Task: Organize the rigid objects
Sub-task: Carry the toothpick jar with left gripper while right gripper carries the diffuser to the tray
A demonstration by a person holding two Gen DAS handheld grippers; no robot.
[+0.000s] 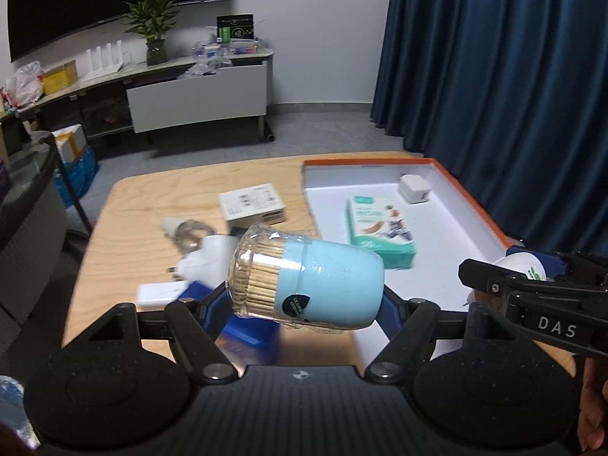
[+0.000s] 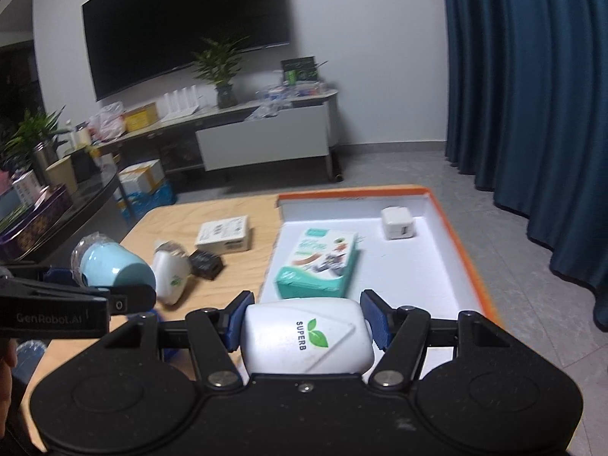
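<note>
Wooden table [image 1: 114,228], toothpick jar [image 1: 307,277] clamped sideways in left tool [image 1: 304,304]

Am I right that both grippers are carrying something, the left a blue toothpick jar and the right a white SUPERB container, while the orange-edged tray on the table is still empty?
Not quite. The left gripper holds the toothpick jar and the right gripper the SUPERB container, but the tray is not empty: the right wrist view shows a teal box and a small white cube in it.
</note>
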